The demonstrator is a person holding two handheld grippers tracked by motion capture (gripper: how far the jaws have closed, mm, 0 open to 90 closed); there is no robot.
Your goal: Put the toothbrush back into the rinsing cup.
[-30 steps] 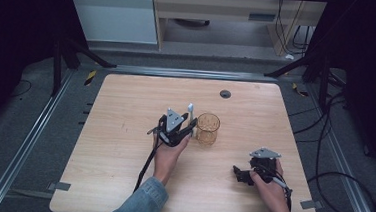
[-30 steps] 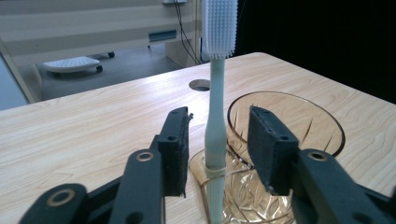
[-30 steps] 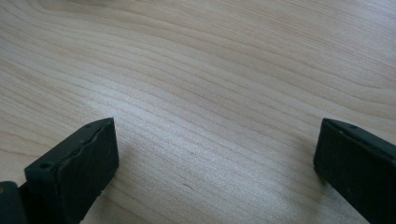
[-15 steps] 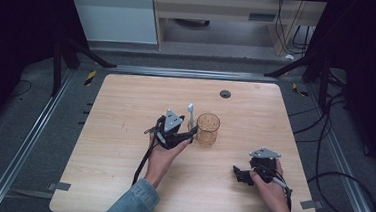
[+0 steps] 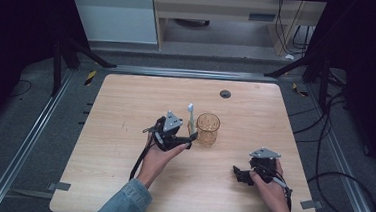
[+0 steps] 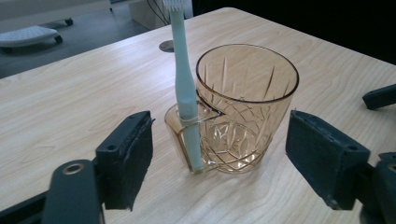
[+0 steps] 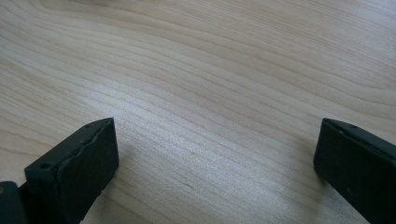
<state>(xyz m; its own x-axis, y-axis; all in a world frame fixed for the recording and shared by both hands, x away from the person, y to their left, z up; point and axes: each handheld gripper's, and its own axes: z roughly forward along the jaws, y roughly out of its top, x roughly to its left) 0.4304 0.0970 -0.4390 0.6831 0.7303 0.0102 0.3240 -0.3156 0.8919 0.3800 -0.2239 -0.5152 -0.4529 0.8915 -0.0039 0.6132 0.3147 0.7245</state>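
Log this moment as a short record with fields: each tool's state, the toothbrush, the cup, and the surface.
left tool: jaws apart and just been opening, nothing pressed between the pads
toothbrush: pale blue, upright in the side slot of the cup, bristles up
cup: amber cut glass, upright, main bowl empty
right tool: open, over bare wood, apart from the cup
table: light wood, small dark round insert near its far edge

The amber cup (image 5: pixel 208 129) with the toothbrush (image 5: pixel 190 117) standing in its side pocket is the one obstacle mid-table (image 5: pixel 120 181), just ahead of the left tongs (image 5: pixel 187 140); bare wood lies around it, and between it and the right tongs (image 5: pixel 239 173)
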